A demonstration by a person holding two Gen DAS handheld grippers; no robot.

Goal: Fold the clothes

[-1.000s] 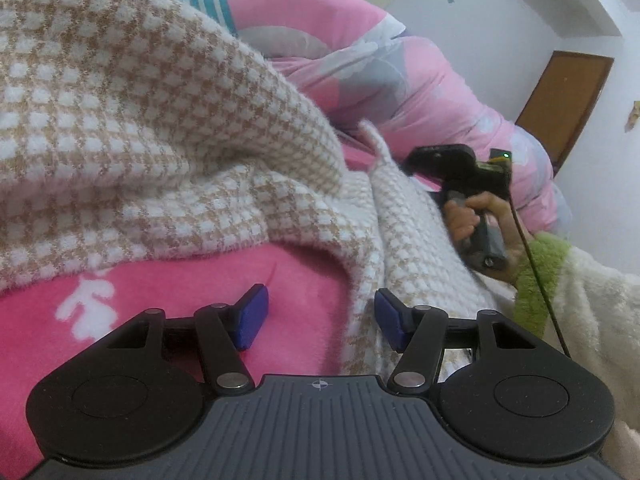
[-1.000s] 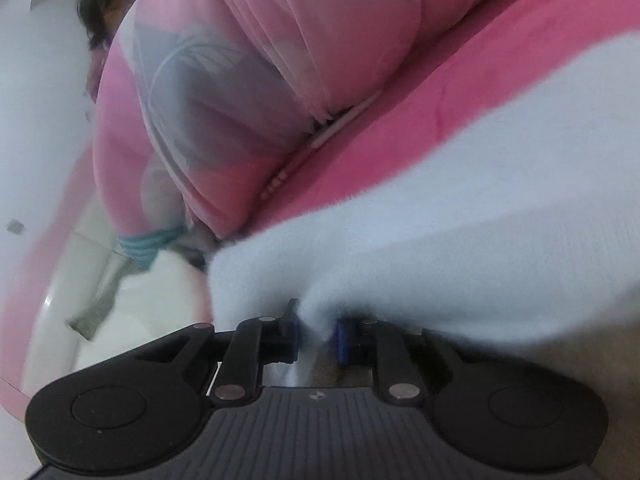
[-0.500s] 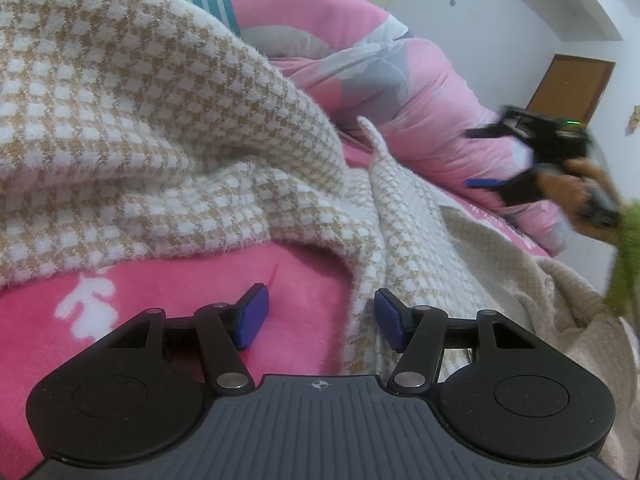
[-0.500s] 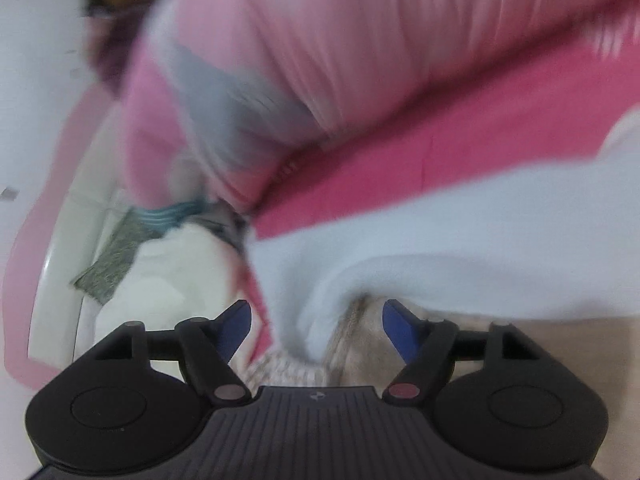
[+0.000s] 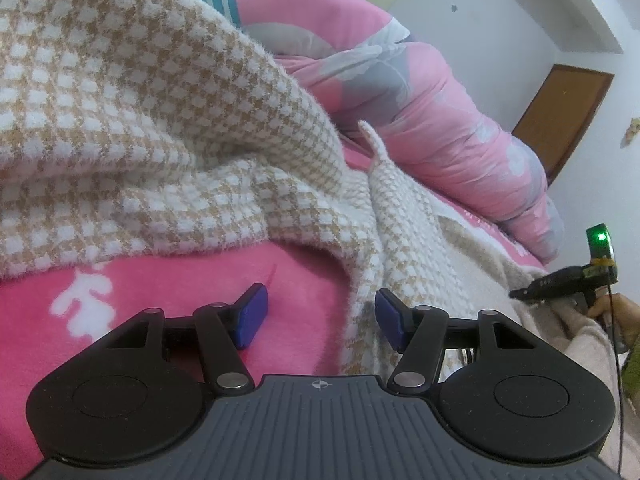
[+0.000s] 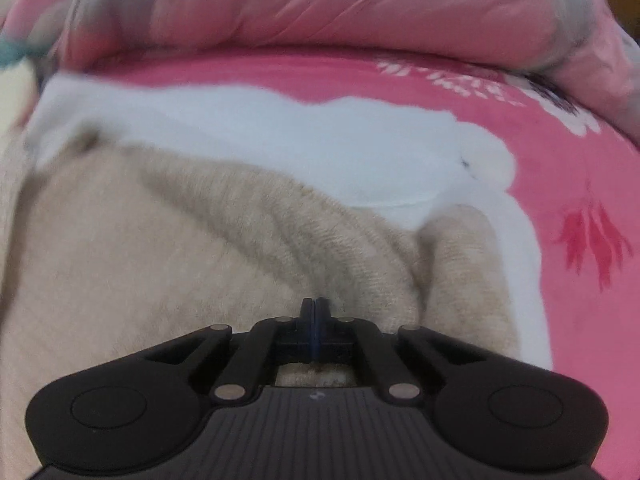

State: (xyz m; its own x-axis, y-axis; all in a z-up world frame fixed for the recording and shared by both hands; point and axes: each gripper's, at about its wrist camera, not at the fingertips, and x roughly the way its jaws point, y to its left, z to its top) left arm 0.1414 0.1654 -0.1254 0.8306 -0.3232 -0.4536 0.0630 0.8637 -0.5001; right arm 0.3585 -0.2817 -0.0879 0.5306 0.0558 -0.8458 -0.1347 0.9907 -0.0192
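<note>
Left tool (image 5: 318, 316) spread over the checked garment (image 5: 160, 128); right tool (image 6: 315, 309) pressed together, seemingly empty.

The checked knit garment (image 5: 160, 120) heaps high to the left, walling that side. A bare strip of pink blanket (image 5: 168, 292) lies free just ahead of the left gripper (image 5: 318, 316) — passable. Behind, the rolled pink quilt (image 5: 440, 120) blocks the far edge. Right of the beige garment (image 6: 160, 260), open blanket — clear.

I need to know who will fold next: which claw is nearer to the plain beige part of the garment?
Right. The right claw, shut, is right over the plain beige fabric. The left claw, open, sits over the pink blanket beside the checked part.
</note>
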